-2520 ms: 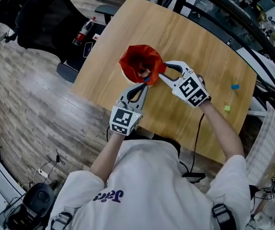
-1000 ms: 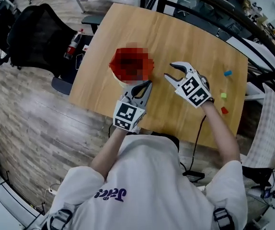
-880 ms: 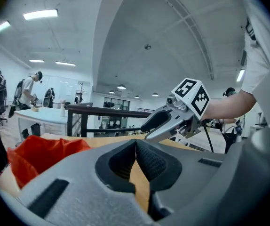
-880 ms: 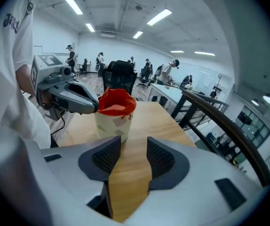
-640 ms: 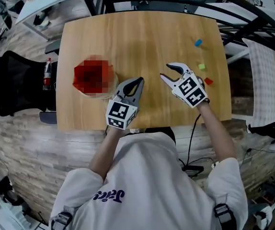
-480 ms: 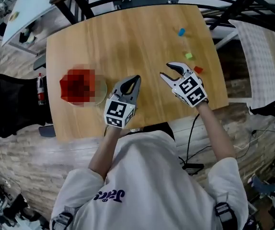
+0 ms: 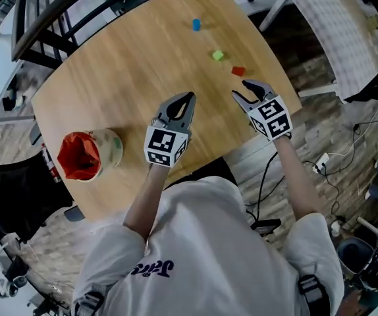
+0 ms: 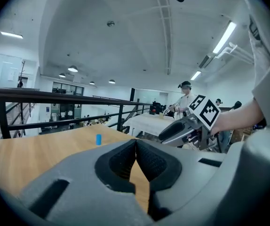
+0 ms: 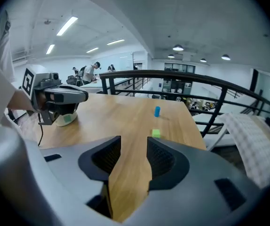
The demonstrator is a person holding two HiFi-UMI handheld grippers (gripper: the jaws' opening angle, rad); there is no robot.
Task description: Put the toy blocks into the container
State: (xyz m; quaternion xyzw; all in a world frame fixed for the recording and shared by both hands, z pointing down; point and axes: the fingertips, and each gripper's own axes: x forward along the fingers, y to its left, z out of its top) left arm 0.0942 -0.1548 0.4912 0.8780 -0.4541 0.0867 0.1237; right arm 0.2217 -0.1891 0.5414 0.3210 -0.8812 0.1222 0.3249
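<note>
Toy blocks are lying loose on the wooden table (image 7: 110, 78) in the head view. The red block (image 7: 238, 71) is sitting just beyond the right gripper (image 7: 243, 91), the green block (image 7: 218, 55) a little past that, and the blue block (image 7: 196, 24) farther out still. The left gripper (image 7: 188, 97) is being held alongside the right gripper. The container (image 7: 112, 147), a pale cup with a red liner, is standing well apart from the right gripper, on the far side of the left one. A plank floor (image 7: 321, 130) is showing around the table.

Over to the left gripper view: its jaws are pressing together with nothing between them. The blue block is standing out ahead, and a black railing (image 8: 55, 97) is running behind it.

Now the right gripper view: its jaws are standing spread, with only bare tabletop between them. The green block is lying straight ahead and the blue one beyond it. Strip lights (image 9: 67, 26) are glowing overhead, and people (image 9: 96, 69) are working at a far table.
</note>
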